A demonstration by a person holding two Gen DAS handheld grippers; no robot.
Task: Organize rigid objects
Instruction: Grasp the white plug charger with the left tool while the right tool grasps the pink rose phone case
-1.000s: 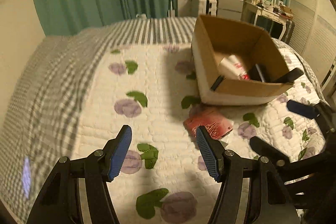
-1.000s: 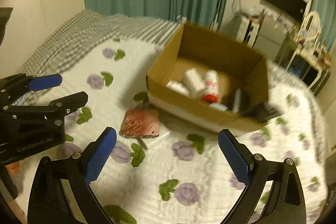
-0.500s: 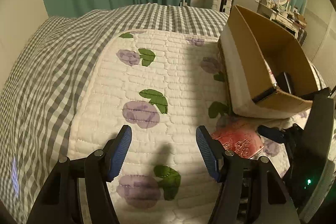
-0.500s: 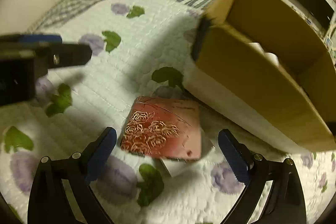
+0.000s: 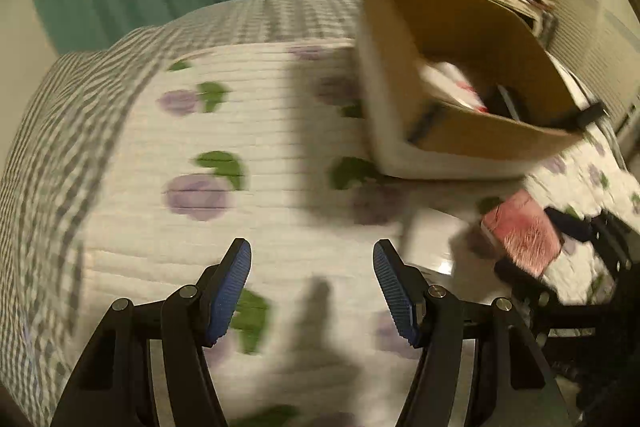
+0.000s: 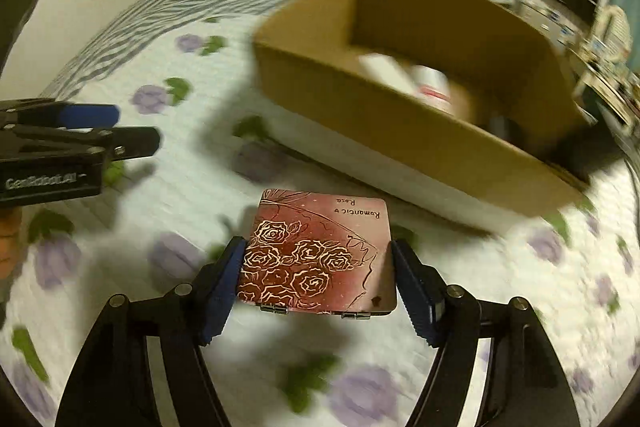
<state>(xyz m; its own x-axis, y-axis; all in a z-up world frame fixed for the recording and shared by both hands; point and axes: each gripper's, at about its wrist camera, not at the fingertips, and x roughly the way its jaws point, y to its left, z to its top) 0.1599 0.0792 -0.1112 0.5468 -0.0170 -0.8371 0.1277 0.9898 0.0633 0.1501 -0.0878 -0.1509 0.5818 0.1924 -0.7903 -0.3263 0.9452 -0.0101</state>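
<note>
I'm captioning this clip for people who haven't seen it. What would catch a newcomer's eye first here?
First, the dark red tin with gold roses, sitting between the blue pads of the right gripper, whose jaws have just been closing on its two sides. Behind it stands the open cardboard box, on the flowered quilt, with white bottles inside. The left gripper hangs open over bare quilt, holding nothing.
</note>
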